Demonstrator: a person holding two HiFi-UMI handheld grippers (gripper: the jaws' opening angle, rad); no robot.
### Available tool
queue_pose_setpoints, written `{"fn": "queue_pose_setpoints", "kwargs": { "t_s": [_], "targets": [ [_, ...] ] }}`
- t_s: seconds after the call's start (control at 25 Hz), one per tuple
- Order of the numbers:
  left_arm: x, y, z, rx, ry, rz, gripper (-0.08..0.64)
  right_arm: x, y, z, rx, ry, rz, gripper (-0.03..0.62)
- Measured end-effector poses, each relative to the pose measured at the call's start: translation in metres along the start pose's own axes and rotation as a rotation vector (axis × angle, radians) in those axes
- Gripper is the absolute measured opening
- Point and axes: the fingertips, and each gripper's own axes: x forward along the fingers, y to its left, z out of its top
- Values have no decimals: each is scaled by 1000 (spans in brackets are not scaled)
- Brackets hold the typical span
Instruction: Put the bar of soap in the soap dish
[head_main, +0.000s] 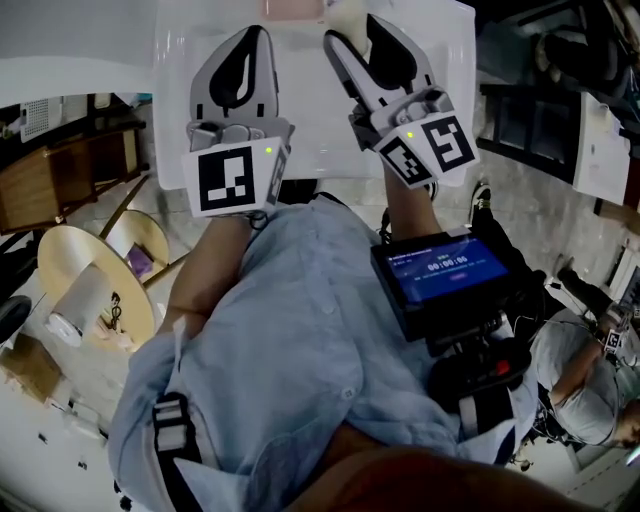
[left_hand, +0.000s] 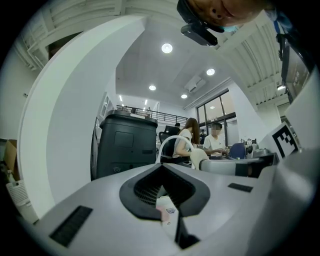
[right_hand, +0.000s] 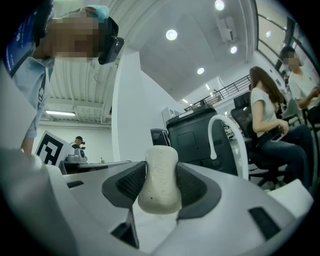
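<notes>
The pale, off-white bar of soap (right_hand: 160, 179) stands on end between the black pads of my right gripper (head_main: 350, 38), which is shut on it. In the head view the soap (head_main: 343, 14) pokes out at the top edge, over the white table (head_main: 310, 140). My left gripper (head_main: 262, 36) is held beside it, a little to the left, shut with nothing in it. A pinkish object (head_main: 292, 7) lies on the table at the frame's top edge, cut off; I cannot tell what it is. A small white and pink patch (left_hand: 166, 210) shows through the slit between the left jaws.
Both grippers are raised close to the person's chest. A dark device with a blue screen (head_main: 445, 268) hangs there. A round wooden table (head_main: 95, 285) stands at the left. A black cabinet (left_hand: 125, 145) and seated people (left_hand: 187, 140) are beyond.
</notes>
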Motion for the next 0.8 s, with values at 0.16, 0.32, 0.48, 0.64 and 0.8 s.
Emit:
{"fn": "queue_pose_setpoints", "kwargs": {
  "t_s": [0.16,0.32,0.48,0.64,0.8],
  "targets": [
    [9,7,-12,-15,19,1,8,8,-9,-11,10,20,-12,201],
    [24,25,-27,-39,48,3,8,31,-17,-26,23,49,-15,201],
    [31,30,-27,-46,41,-6,8,42,-20,-34,39,57,-19,201],
    [30,31,-17,-56,13,4,8,40,-22,-32,50,46,-24,201],
    [36,40,-21,-58,34,2,8,51,-27,-34,54,50,-32,201]
  ]
}}
